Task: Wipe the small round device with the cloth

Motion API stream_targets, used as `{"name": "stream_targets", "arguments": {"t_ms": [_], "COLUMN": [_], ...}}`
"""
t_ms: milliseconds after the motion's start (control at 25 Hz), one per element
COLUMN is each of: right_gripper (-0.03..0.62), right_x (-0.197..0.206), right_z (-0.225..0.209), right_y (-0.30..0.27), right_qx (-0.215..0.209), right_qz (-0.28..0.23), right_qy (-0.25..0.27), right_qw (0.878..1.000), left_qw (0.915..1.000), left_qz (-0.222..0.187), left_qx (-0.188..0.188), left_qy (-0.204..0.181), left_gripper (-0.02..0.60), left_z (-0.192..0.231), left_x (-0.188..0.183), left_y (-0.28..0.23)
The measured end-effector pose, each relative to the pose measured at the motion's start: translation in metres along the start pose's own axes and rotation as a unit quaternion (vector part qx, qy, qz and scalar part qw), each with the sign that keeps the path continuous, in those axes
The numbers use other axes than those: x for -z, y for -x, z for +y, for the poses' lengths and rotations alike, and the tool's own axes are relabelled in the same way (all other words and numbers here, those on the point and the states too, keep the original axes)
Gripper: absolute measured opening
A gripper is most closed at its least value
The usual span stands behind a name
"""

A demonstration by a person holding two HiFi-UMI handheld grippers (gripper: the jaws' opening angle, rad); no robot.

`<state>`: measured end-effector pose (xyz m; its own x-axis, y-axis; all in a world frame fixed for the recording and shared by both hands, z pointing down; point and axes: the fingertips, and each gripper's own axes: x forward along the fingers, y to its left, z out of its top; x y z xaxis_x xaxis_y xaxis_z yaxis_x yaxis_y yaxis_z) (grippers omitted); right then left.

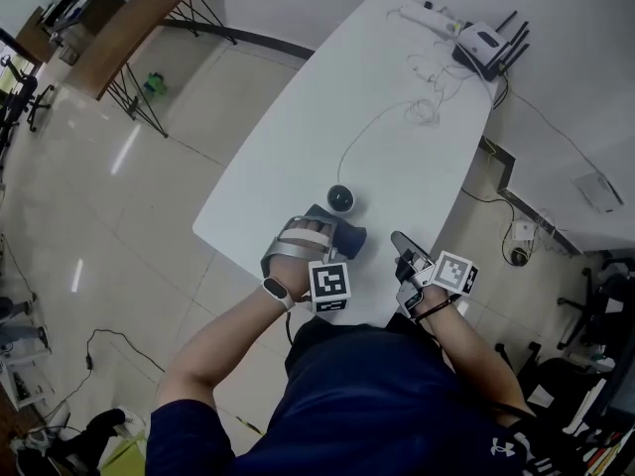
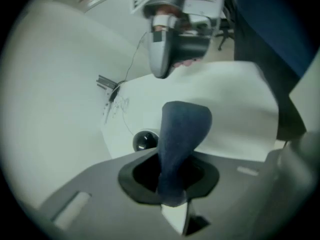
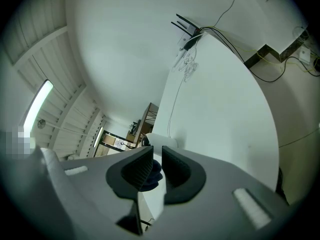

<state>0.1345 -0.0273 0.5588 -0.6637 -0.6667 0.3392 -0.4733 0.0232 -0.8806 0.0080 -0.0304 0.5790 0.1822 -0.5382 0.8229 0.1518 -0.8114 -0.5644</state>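
The small round device [image 1: 340, 198], dark with a pale rim, sits on the white table [image 1: 397, 67] near its front corner, with a thin cable running off it. My left gripper [image 1: 322, 230] is just in front of it, shut on a dark blue cloth [image 1: 349, 238]. In the left gripper view the cloth [image 2: 182, 129] stands up from between the jaws of the left gripper [image 2: 172, 173], and the device [image 2: 144, 140] lies just beyond on the left. My right gripper [image 1: 399, 240] hovers to the right of the cloth. The right gripper [image 3: 157, 159] has its jaws almost together, with nothing between them.
A router with antennas [image 1: 483, 46], a white power strip [image 1: 422, 13] and loose white cables [image 1: 425, 107] lie at the table's far end. The table's front edge [image 1: 233, 251] is close to both grippers. A wooden table [image 1: 129, 18] stands on the floor at the far left.
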Motion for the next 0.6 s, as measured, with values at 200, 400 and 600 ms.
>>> {"name": "stream_targets", "arguments": {"t_ms": [200,400,600], "right_gripper": [0.058,0.057,0.055], "right_x": [-0.002,-0.004,-0.001], "right_z": [-0.003,-0.012,-0.018], "right_y": [0.005,0.015,0.029], "right_qx": [0.002,0.009,0.038], "right_qz": [-0.009,-0.02,-0.037], "right_qy": [-0.004,-0.013,-0.041], "right_qw": [1.0,1.0,0.998], "left_qw": [0.9106,0.7147,0.6038], "left_qz": [-0.14,-0.19,-0.159], "left_qx": [0.146,0.252,0.309], "left_qy": [0.36,0.624,0.717], "left_gripper": [0.063,0.063,0.064], "left_z": [0.062,0.101,0.061], "left_x": [0.009,0.046,0.07], "left_y": [0.043,0.011,-0.053]}}
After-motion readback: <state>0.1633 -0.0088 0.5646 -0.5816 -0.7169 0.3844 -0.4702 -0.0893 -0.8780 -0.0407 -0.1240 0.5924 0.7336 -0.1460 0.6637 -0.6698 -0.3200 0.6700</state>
